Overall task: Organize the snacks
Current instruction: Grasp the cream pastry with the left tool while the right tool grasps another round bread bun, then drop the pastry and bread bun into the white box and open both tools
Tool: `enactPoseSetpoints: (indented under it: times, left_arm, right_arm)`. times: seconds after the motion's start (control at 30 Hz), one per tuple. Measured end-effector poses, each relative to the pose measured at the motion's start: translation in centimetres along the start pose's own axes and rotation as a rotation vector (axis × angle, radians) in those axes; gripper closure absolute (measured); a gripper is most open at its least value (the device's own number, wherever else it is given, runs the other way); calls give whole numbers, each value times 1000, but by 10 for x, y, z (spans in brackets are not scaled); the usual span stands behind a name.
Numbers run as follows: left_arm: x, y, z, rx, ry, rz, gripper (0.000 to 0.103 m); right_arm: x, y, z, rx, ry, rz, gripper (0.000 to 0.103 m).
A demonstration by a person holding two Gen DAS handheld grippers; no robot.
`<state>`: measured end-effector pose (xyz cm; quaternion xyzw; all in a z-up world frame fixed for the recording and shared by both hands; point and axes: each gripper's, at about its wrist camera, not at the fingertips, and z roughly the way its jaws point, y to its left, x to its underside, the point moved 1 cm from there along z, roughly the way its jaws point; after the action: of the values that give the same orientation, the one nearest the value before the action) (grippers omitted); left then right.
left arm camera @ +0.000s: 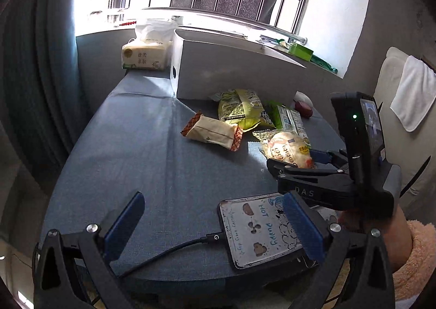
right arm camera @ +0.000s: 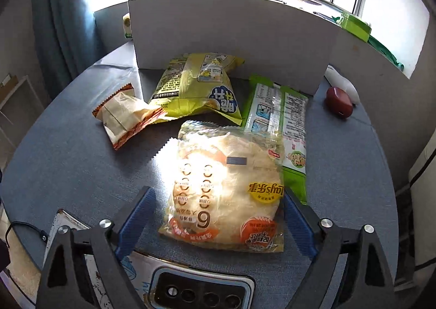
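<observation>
The right gripper [right arm camera: 218, 216] points down at the table [right arm camera: 81, 172], its blue pads spread on either side of a clear bun pack [right arm camera: 223, 186]. The right pad sits against the pack's edge; the left pad [right arm camera: 139, 216] stands apart from it, so nothing is pinched. The pack lies flat near the table's front edge, label upside down from this side.

Behind the pack, toward the back edge, lies a yellow chip bag [right arm camera: 199, 85], its top leaning on a white box [right arm camera: 231, 36]. A green pack [right arm camera: 275, 118] lies to the right, partly under the bun pack. An orange-edged wrapper [right arm camera: 125, 115] lies to the left, touching the chip bag.

The left gripper [left arm camera: 215, 230] hovers at the front edge, jaws wide, holding nothing. A phone [left arm camera: 261, 230] (printed case, cable plugged in) lies between its pads, untouched as far as can be seen.

A tissue pack [left arm camera: 144, 57] stands at the back left corner. A red object [right arm camera: 339, 102] lies near the right edge.
</observation>
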<state>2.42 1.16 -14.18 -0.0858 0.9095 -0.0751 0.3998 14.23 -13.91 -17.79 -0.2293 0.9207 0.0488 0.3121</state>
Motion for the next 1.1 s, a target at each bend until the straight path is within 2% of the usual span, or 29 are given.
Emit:
enactPoseSetpoints:
  times: [0.2, 0.3, 0.43, 0.5, 0.63, 0.73, 0.9, 0.93, 0.97, 1.0, 1.07, 1.1]
  left_arm:
    - [-7, -1, 11, 7, 18, 38, 0]
    - [-18, -2, 26, 39, 42, 67, 0]
    - [-42, -8, 59, 47, 97, 157, 0]
    - [-54, -8, 79, 88, 132, 193, 0]
    - [-75, 2, 122, 97, 212, 195, 0]
    - [-81, 8, 145, 137, 264, 190, 0]
    - [-83, -3, 152, 75, 267, 272, 1]
    - [-82, -5, 150, 54, 260, 290, 3]
    - [-81, -8, 148, 24, 247, 319, 18]
    - [-81, -11, 144, 26, 234, 330, 37]
    - [-84, -5, 137, 72, 234, 275, 43]
    - [-84, -2, 132, 72, 220, 255, 43]
  right_arm:
    - [8, -12, -24, -86, -47, 51, 27]
    - [14, -23, -43, -118, -78, 87, 27]
    - [21, -41, -64, -160, -110, 146, 26]
    - [23, -46, -71, -165, -122, 166, 26]
    - [26, -54, -81, -176, -140, 181, 26]
    - [29, -60, -82, -191, -137, 207, 26]
    - [30, -63, -77, -202, -123, 217, 26]
    - [31, -63, -77, -202, -120, 221, 26]
    - [31, -64, -76, -205, -117, 224, 26]
    - [32, -64, -75, -206, -115, 228, 26]
    - [33, -65, -75, -206, -114, 229, 26]
    - [33, -65, -75, -203, -113, 229, 26]
